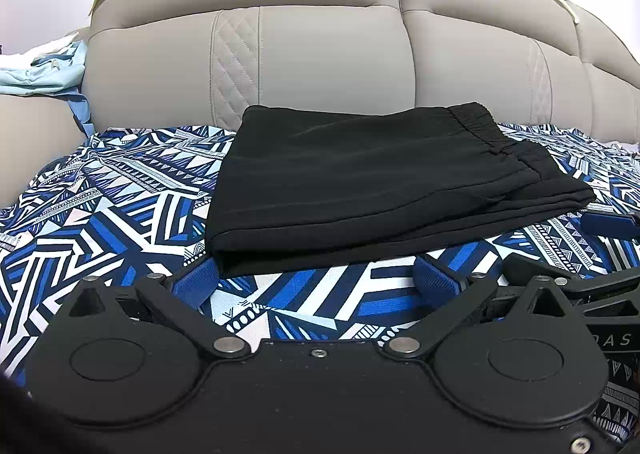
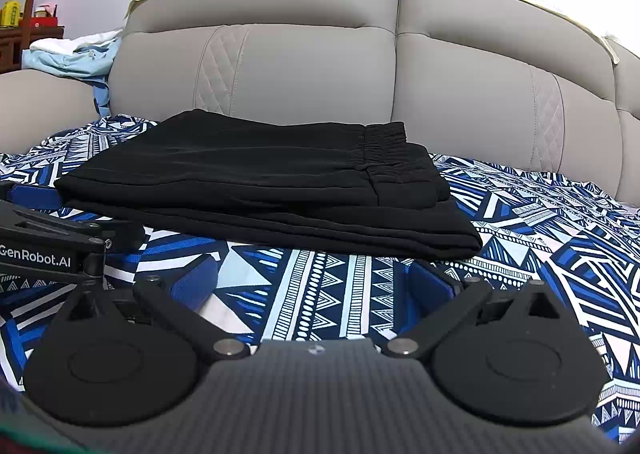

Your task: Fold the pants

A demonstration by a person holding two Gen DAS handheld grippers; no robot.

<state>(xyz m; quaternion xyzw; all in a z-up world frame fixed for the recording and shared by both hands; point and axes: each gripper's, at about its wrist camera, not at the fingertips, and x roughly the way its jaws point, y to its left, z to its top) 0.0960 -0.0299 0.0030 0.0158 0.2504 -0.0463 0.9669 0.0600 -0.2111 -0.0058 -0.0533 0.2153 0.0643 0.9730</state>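
- The black pants [image 1: 380, 189] lay folded into a flat, layered rectangle on the blue-and-white patterned bedsheet [image 1: 100, 213], a short way in front of the grey padded headboard [image 1: 312, 53].
- Their gathered elastic waistband [image 1: 476, 121] sat at the far right end of the stack, and the folded edges faced the cameras.
- The left gripper [image 1: 316, 282] hovered low over the sheet just in front of the near edge of the pants, its blue-padded fingers [image 1: 196, 280] spread wide and holding nothing.
- The left finger pad sat right at the near left corner of the stack; whether it touched the cloth could not be told.
- The right gripper [image 2: 312, 286] was also spread apart and empty, sitting near the pants [image 2: 256, 189] without touching them.
- In the right wrist view, the left gripper's black body showed at the left edge, beside the left end of the stack.
- A heap of pale blue and white cloth [image 2: 76, 53] lay by the left end of the headboard, well apart from the pants.
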